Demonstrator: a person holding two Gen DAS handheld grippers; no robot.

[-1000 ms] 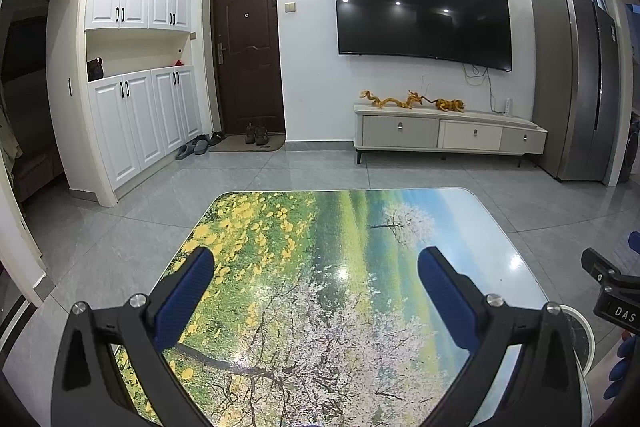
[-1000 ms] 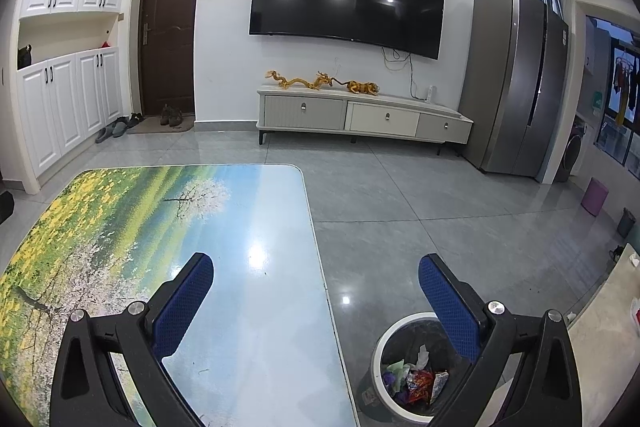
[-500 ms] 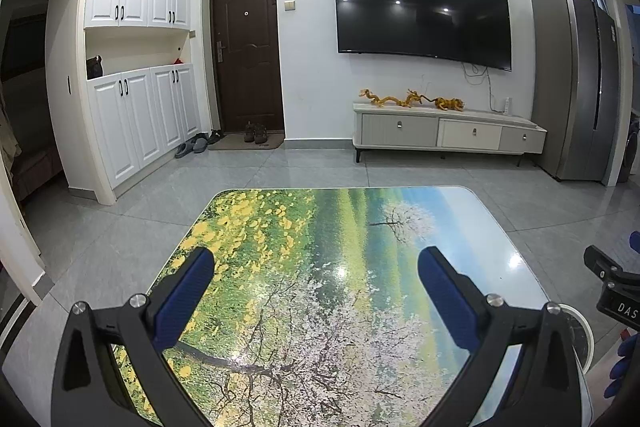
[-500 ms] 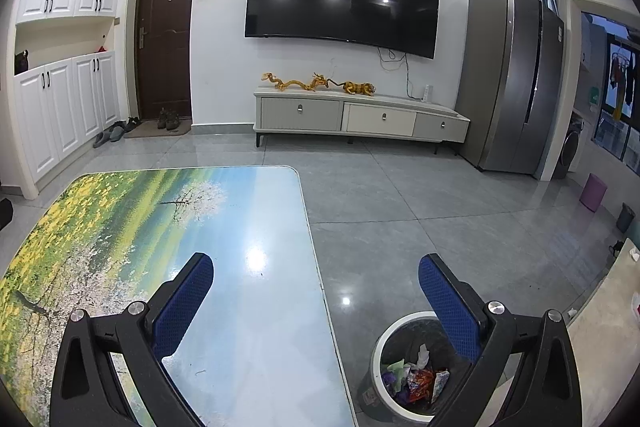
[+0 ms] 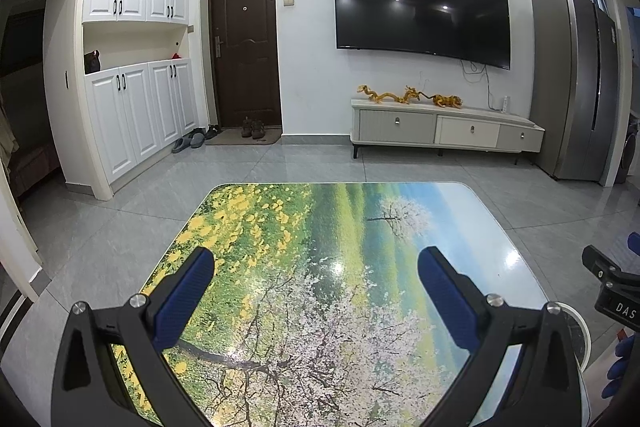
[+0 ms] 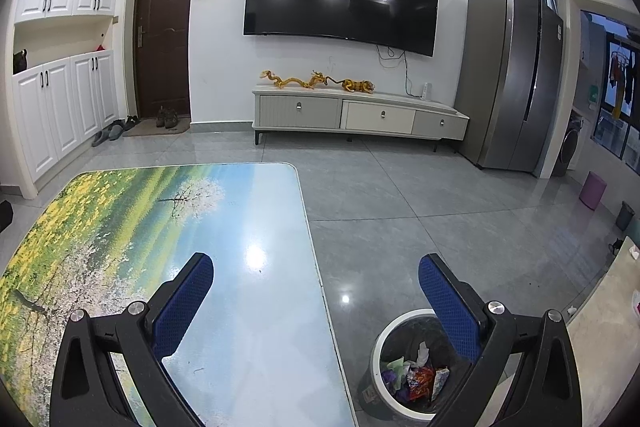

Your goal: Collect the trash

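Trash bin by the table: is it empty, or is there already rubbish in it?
Not empty. The right wrist view looks down into the trash bin, which stands upright on the floor beside the table, and crumpled wrappers and paper lie at its bottom.

Both views are bright and evenly lit from ceiling lamps, which burn out as white patches on the wall at 12 to 1 o'clock and repeat as three small dots in the dark TV (image 5: 422,7). The glossy tabletop (image 6: 256,267) carries a hard white glare spot, with a second on the floor (image 6: 346,297) tiles. Fisheye bending curves the walls and cabinets toward the rim, black vignette fills the corners, and focus stays sharp throughout.
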